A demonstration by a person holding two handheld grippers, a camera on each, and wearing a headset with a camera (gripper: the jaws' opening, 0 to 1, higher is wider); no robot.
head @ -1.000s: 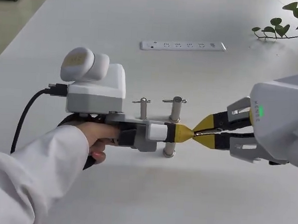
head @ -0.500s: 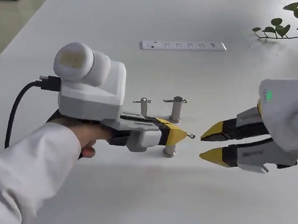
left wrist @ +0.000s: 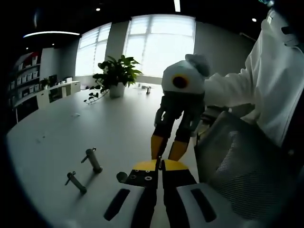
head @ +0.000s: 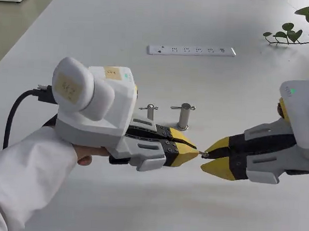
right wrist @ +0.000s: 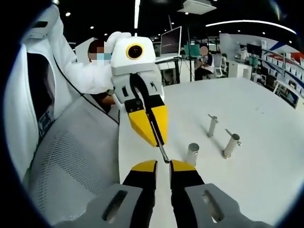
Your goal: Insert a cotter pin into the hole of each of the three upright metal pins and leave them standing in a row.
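– Yellow jaw tips, two pairs, nose to nose. Head view first?
– Item one: left gripper [head: 195, 151], clamped on a cotter pin [head: 203, 154], held above the white table [head: 96, 40]. Item two: right gripper [head: 204, 159], jaws slightly parted around the pin's free end. Item three: thin metal pin [head: 151, 111] and thick metal pin [head: 184, 116], upright behind, each with a cotter pin through it.
– Left gripper view?
– Own jaws shut on the wire; right gripper facing, tip to tip.
– Right gripper view?
– Item four: third metal pin [right wrist: 192, 154], bare, standing on the table just beyond the jaws, near the other two. The wire runs from the left tips into the right jaws' narrow gap; whether it touches them, cannot tell.
– Risks?
– Probably a handover. If the left lets go before the right closes, the cotter pin drops. A skewed grip leaves it crooked to the hole. A low swing could topple a metal pin and spoil the row.
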